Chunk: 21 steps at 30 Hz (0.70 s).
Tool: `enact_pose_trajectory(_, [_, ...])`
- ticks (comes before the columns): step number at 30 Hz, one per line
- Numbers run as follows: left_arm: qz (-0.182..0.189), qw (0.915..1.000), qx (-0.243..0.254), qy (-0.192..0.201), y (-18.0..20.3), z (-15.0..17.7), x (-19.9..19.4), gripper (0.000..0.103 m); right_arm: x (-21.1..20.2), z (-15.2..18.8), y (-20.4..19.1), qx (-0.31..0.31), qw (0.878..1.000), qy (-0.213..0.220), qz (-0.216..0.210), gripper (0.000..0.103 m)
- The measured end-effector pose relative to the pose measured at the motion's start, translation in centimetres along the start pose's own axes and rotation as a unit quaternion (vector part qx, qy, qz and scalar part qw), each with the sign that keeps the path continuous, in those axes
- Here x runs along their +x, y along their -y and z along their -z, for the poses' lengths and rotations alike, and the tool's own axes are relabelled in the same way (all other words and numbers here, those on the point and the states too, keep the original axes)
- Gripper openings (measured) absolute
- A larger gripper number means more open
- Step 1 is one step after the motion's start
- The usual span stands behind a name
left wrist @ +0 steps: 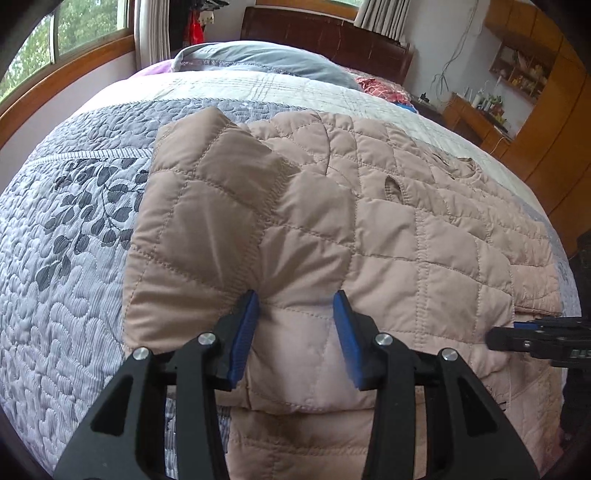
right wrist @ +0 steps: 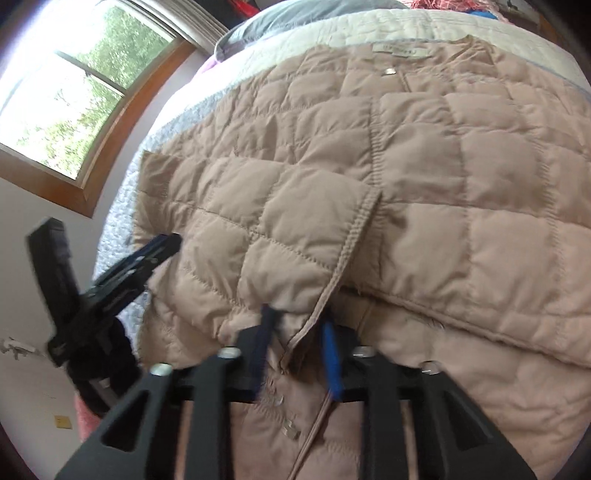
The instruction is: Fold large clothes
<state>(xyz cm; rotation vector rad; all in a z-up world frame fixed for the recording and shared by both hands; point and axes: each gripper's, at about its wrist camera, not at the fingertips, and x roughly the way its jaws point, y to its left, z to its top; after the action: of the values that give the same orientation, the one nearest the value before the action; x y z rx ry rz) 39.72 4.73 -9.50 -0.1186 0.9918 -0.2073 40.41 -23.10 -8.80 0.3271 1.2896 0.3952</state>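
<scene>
A tan quilted jacket [left wrist: 369, 206] lies spread on the bed, its collar with a label toward the pillows [right wrist: 399, 51]. My left gripper [left wrist: 297, 306] has a fold of the jacket's near edge between its blue pads, jaws partly open around the bunched cloth. My right gripper [right wrist: 297, 321] has the jacket's front edge strip between its pads, also near the bed's edge. The right gripper shows at the right edge of the left wrist view [left wrist: 535, 336]; the left gripper shows at the left of the right wrist view [right wrist: 129, 266]. The jacket's hem hangs below the grippers.
The bed has a grey patterned quilt [left wrist: 66, 258] and a grey pillow [left wrist: 266, 59] by a dark headboard [left wrist: 325, 33]. A window [right wrist: 74, 96] is on the left. A wooden desk and shelves [left wrist: 517, 92] stand to the right.
</scene>
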Motion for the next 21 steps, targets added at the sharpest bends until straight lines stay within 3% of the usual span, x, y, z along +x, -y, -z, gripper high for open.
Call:
enact_pose_trajectory(2, [0.010, 0.9999, -0.002, 0.003, -0.4, 0.2, -0.9, 0.041, 0.0, -0.2, -0.4, -0.006, 1.000, 0.005, 0.003, 0.008])
enact_pose_trajectory(6, [0.049, 0.9980, -0.021, 0.034, -0.9, -0.5, -3.5, 0.041, -2.9, -0.3, -1.4, -0.038, 0.997, 0.052, 0.040, 0.007])
enact_pose_trajectory(12, [0.054, 0.9951, -0.028, 0.078, -0.6, -2.7, -6.0, 0.041, -9.1, -0.8, 0.4, -0.031, 0.990, 0.115, 0.081, 0.007])
enact_pose_trajectory(17, [0.055, 0.9955, -0.028, 0.072, 0.5, -4.0, -4.8, 0.040, -13.3, -1.1, 3.8, 0.000, 0.977, 0.159, 0.140, 0.007])
enact_pose_trajectory(21, [0.050, 0.9970, -0.011, 0.059, 2.2, -4.7, -2.8, 0.039, -15.0, -1.1, 7.1, 0.031, 0.974, 0.170, 0.147, 0.007])
